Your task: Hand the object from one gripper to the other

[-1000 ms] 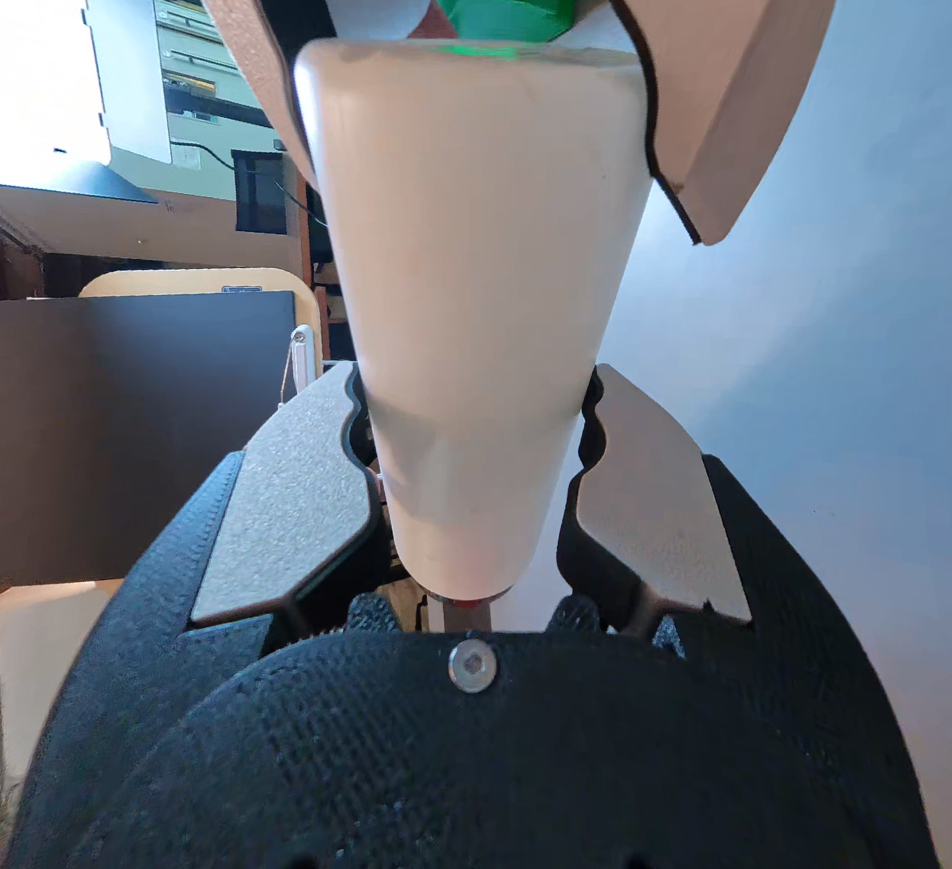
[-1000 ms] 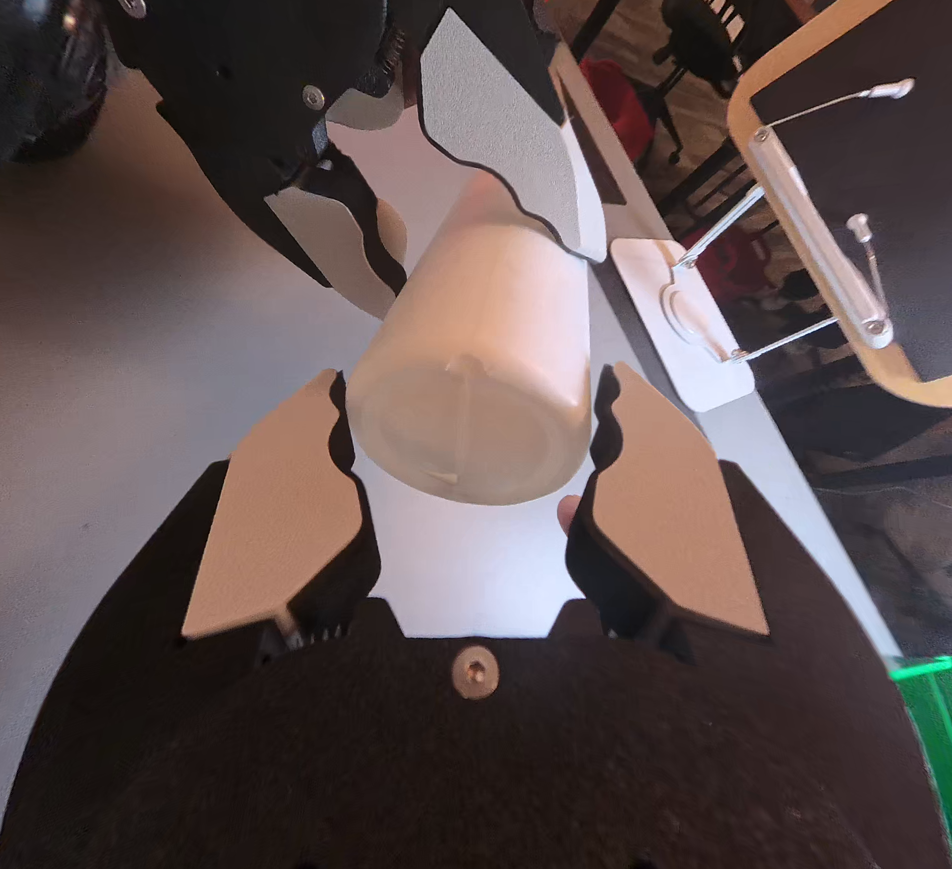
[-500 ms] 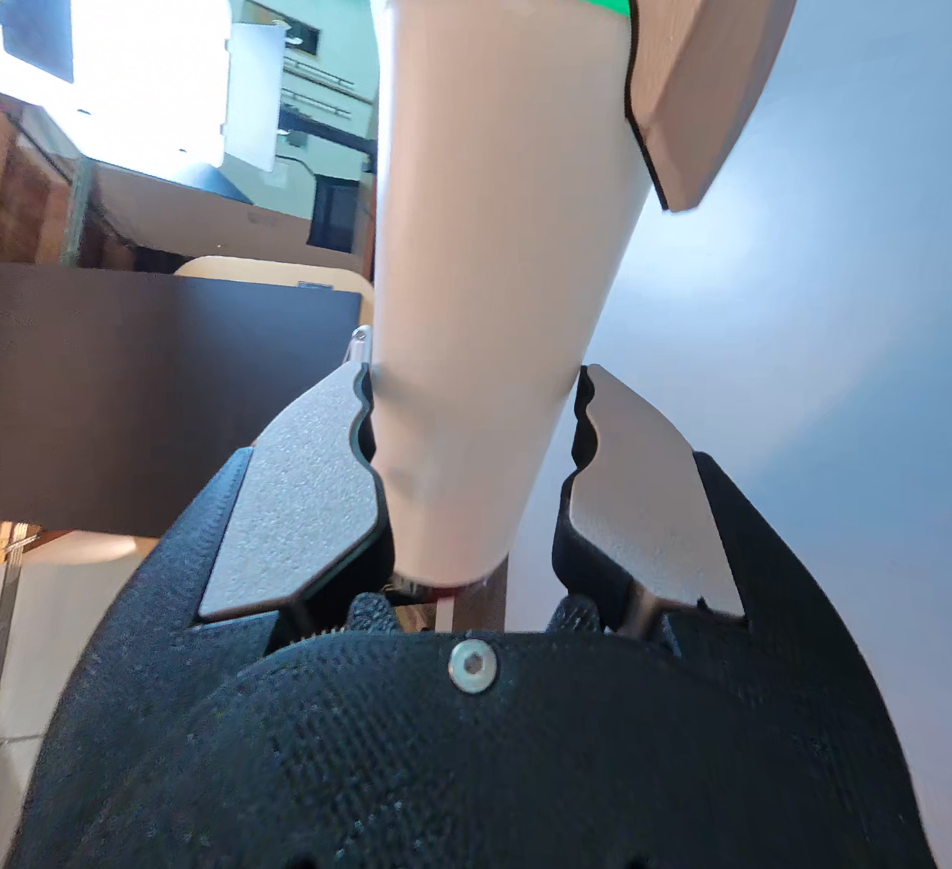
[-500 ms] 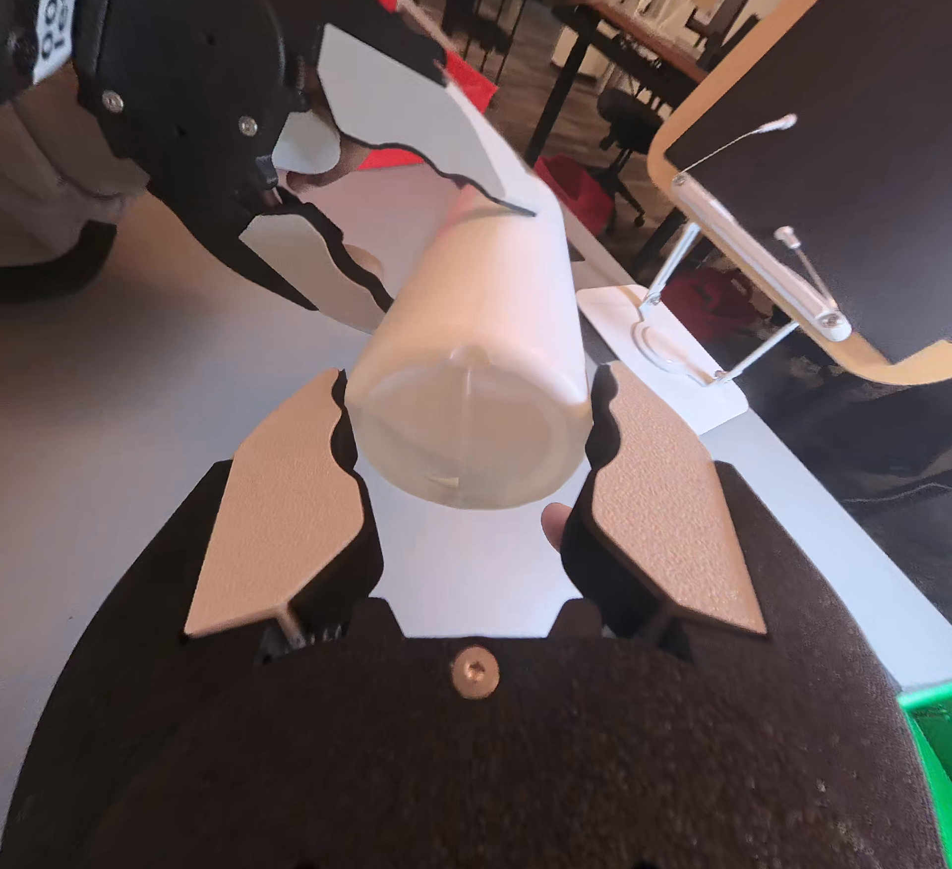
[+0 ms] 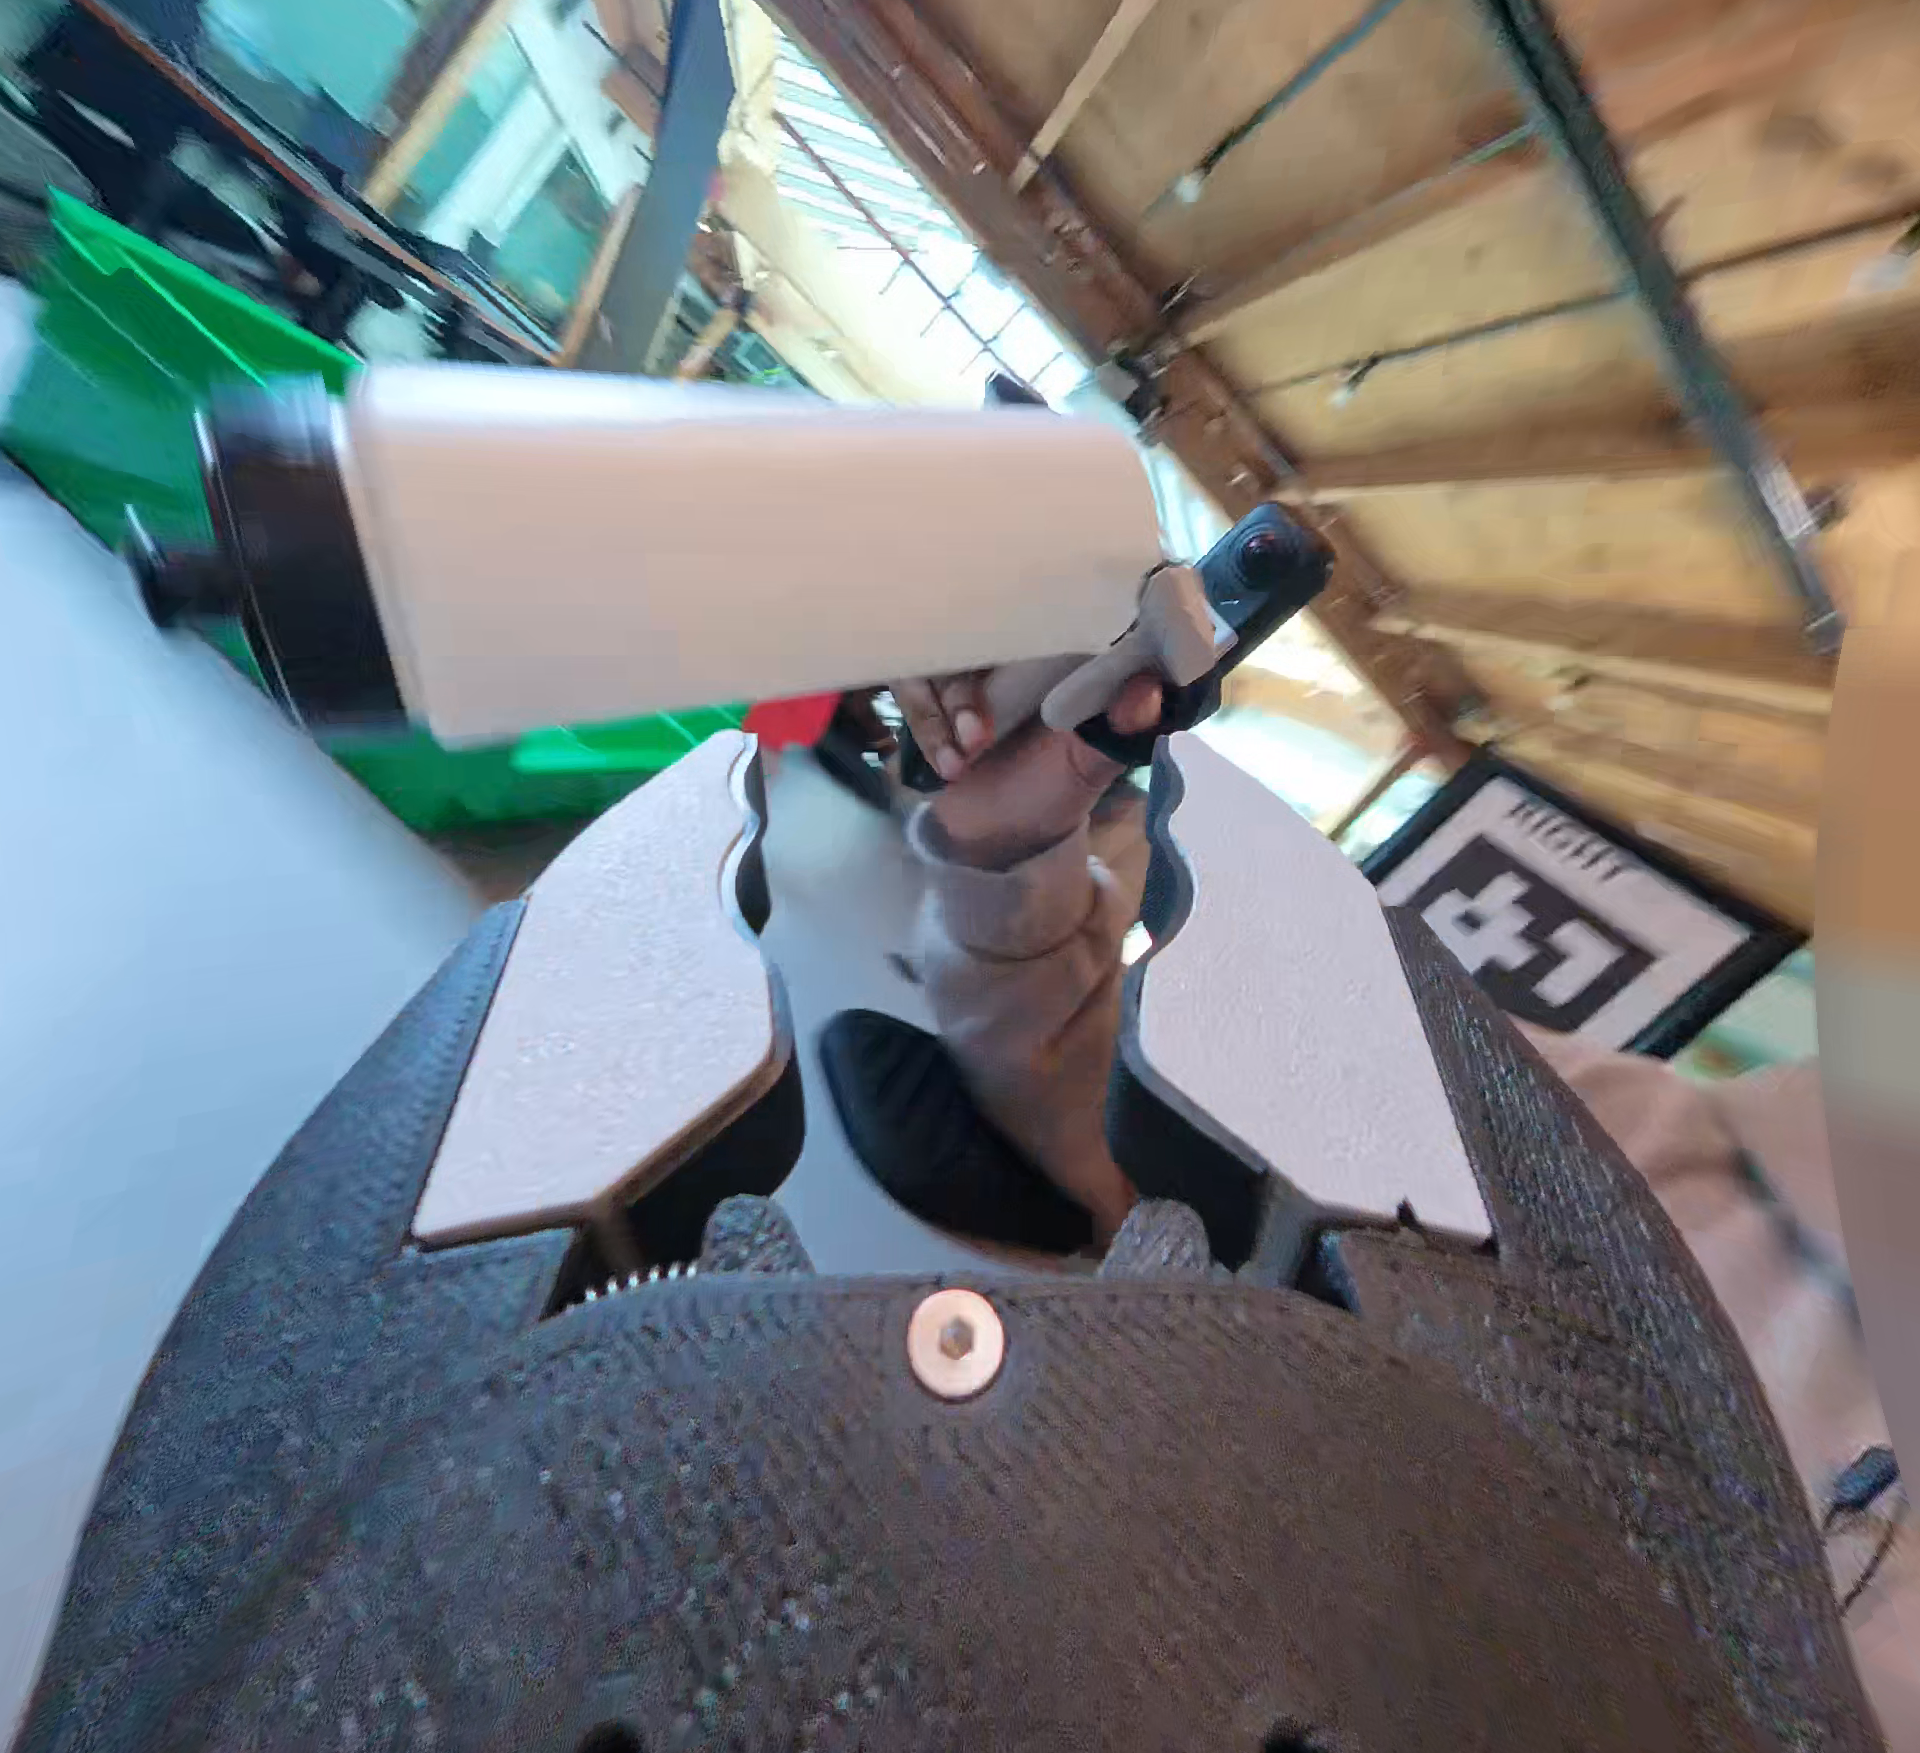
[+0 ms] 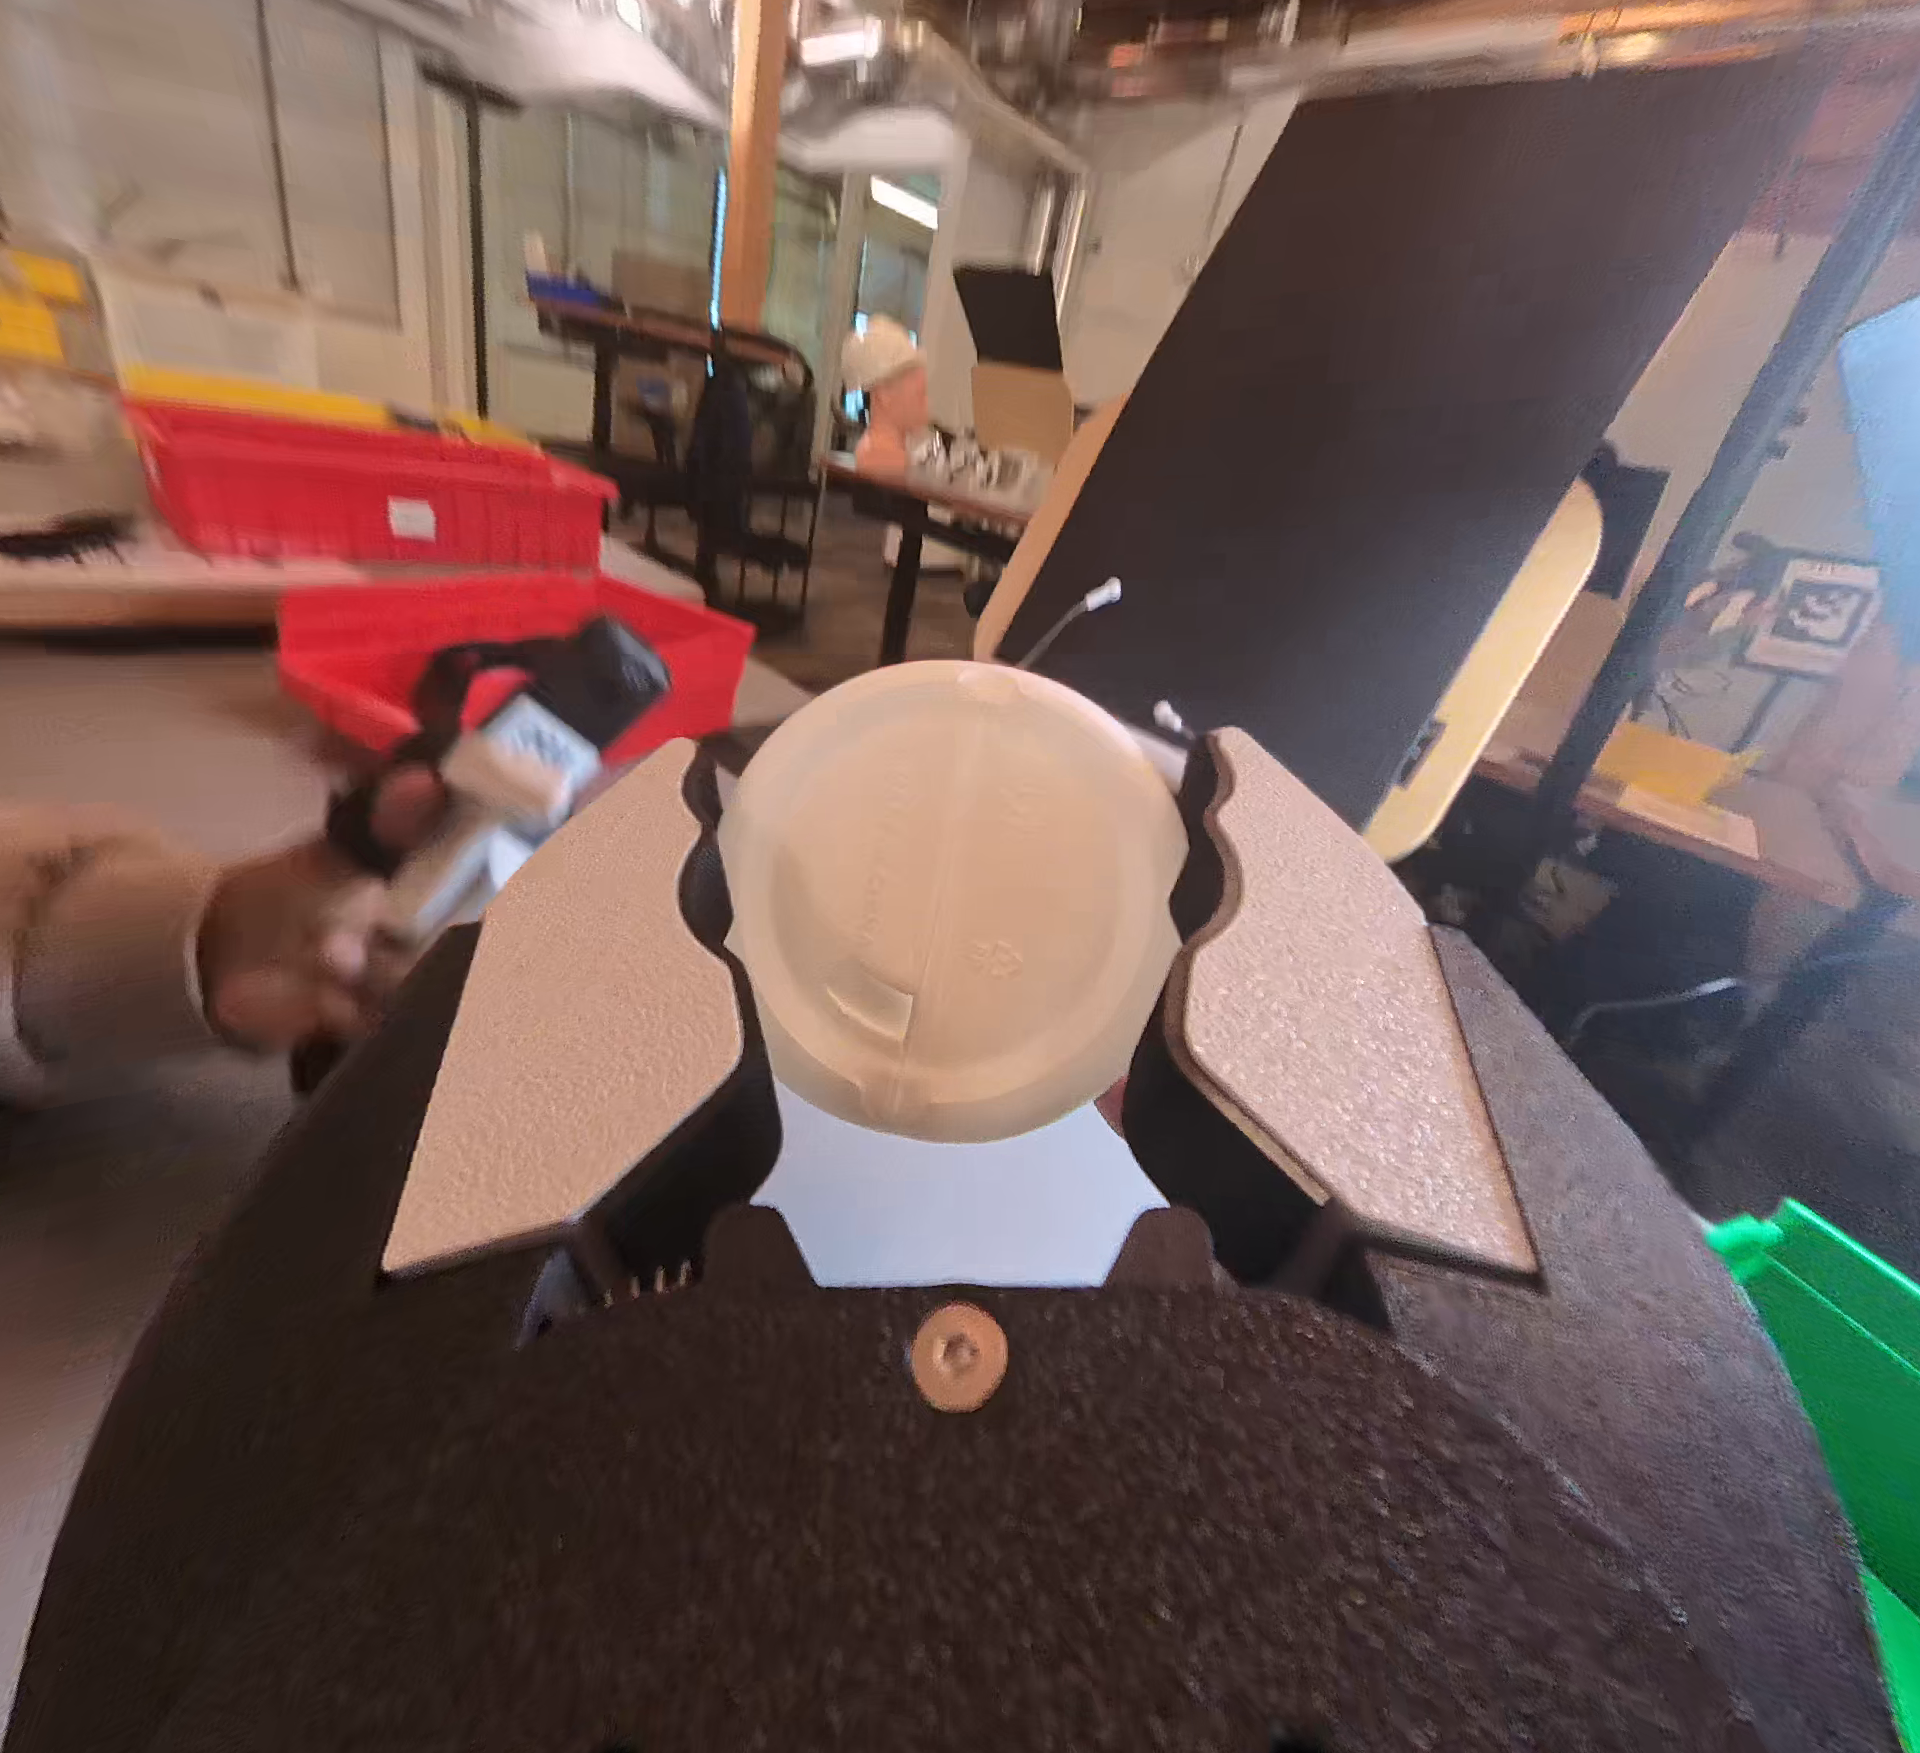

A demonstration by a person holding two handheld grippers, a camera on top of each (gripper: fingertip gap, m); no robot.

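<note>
Your left gripper (image 5: 956,768) stands open with nothing between its 2 grey pads (image 5: 613,1007); the gap frames only a sleeve and hand (image 5: 997,768) farther off. In its view, from the left: grey table surface (image 5: 156,872), then a green bin (image 5: 125,373) behind it, then the white bottle (image 5: 727,550) lying roughly level above the fingertips and apart from them, its black cap (image 5: 281,560) pointing left and blurred. At the bottle's right end your right gripper (image 5: 1164,633) clamps its base, with a small camera lens just above it. Farther right run wooden ceiling boards (image 5: 1455,249), and a black-and-white marker board (image 5: 1558,934) sits low at the right edge.

In your right wrist view, from the left: your other hand (image 6: 301,934) holds the left gripper (image 6: 499,778) low beside you, blurred, well clear of the bottle. Behind it sit 2 red bins (image 6: 499,633) on the table. In the centre your right gripper (image 6: 951,872) is closed on the white bottle (image 6: 951,903): both pads (image 6: 1320,1007) press the sides of its round base, which faces the camera, so the body is hidden behind it. To the right a black board (image 6: 1403,415) with a pale wooden edge leans, and a green bin corner (image 6: 1849,1371) shows at the lower right edge.
</note>
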